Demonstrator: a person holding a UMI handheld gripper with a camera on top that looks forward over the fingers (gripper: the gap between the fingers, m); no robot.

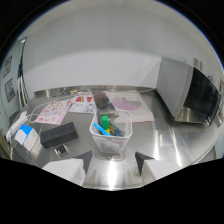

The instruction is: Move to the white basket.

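The white basket [111,131] stands on the steel counter [165,140] just ahead of my fingers. It is a small mesh bin holding green, blue and yellow items. My gripper [114,159] is open, its two dark fingertips [85,160] spread wide just short of the basket's near wall. Nothing is between them.
A black rectangular box [58,134] lies left of the basket, with a small square object [62,150] in front of it. Printed sheets [52,111] and a patterned cloth [126,105] lie beyond. A microwave [192,92] stands to the right. A white wall is behind.
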